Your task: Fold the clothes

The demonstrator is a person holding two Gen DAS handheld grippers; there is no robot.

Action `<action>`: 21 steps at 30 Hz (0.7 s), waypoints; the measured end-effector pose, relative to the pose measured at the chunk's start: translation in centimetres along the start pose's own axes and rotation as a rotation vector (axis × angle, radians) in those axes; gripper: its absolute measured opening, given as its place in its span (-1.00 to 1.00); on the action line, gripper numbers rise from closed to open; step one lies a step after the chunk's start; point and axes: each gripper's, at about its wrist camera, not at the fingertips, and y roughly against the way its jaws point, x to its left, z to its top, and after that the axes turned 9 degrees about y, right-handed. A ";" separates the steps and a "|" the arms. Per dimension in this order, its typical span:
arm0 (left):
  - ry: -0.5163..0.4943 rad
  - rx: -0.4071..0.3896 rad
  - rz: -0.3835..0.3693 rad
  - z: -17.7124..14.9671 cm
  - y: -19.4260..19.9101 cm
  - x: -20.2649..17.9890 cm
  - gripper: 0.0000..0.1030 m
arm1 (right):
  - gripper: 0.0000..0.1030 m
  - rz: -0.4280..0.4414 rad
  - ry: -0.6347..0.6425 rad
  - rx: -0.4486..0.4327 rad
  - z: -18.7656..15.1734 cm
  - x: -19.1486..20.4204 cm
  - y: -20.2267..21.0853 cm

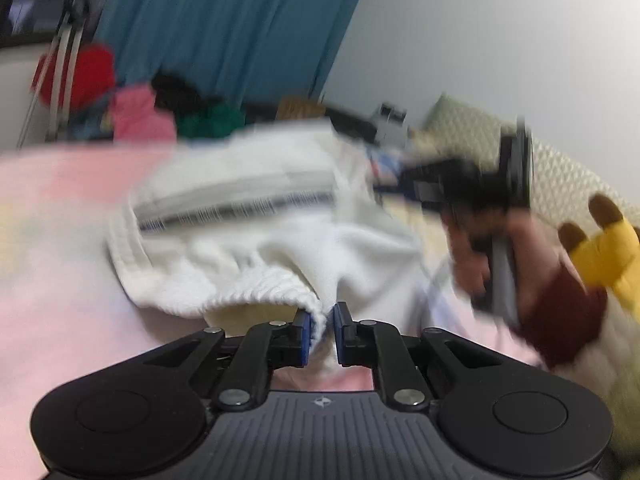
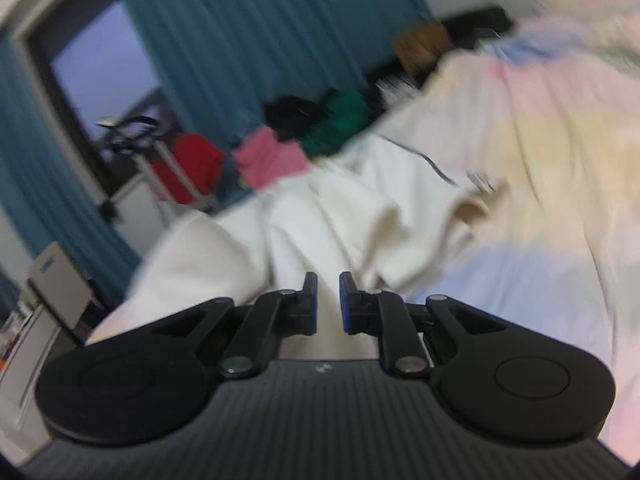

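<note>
Left wrist view: at the upper left of the frame a red garment (image 1: pixel 90 76), a pink one (image 1: pixel 138 118) and a dark green one (image 1: pixel 212 120) sit heaped before the teal curtain (image 1: pixel 240 28). The white garment (image 1: pixel 256 216) lies rumpled across the middle, on the pastel bed cover (image 1: pixel 52 240). At the lower centre the left tool (image 1: pixel 322 328) has its pads clamped on the garment's ribbed hem, probably to lift that edge for a fold. To the right, the person's right hand (image 1: pixel 520 256) holds its own tool, blurred, with a yellow plush toy (image 1: pixel 600 252) at the far right edge.

In the right wrist view, the same heap of clothes sits left of centre, well apart from the work. The right tool (image 2: pixel 328 304) at the lower centre has pads a little apart with white cloth showing in the gap; whether it grips is not clear. The striped bed cover (image 2: pixel 540 160) fills the right. The garment's bunched folds look like the main hindrance to a clean fold.
</note>
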 end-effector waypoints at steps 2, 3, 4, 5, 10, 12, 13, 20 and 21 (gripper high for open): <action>0.041 0.042 0.041 -3.0 0.3 -0.8 -0.73 | -0.28 0.093 0.033 0.018 0.1 0.9 0.2; 0.088 0.048 0.067 -3.6 0.1 -0.3 -0.71 | -0.23 0.147 0.046 0.039 0.1 1.3 0.2; 0.146 0.055 0.075 -3.8 -0.2 0.0 -0.67 | -0.23 0.191 0.058 0.059 0.1 1.9 0.1; 0.205 0.062 0.083 -3.9 -0.5 0.4 -0.63 | -0.23 0.232 0.070 0.079 0.1 2.5 0.1; 0.580 -0.065 0.029 -4.1 1.9 2.7 0.40 | -0.24 0.331 0.213 0.136 -0.4 6.3 0.5; 0.711 -0.128 -0.019 -5.0 2.8 3.7 0.72 | -0.10 0.339 0.215 0.152 -0.9 7.1 0.5; 0.774 -0.132 -0.024 -5.3 2.8 4.1 0.73 | -0.02 0.333 0.197 0.160 -1.0 7.1 0.2; 1.130 -0.061 -0.157 -8.3 0.3 6.8 0.72 | 0.02 0.307 0.215 0.179 -2.1 8.5 -0.8; 1.167 -0.055 -0.180 -8.7 0.0 7.0 0.72 | 0.02 0.325 0.239 0.184 -2.1 9.1 -0.9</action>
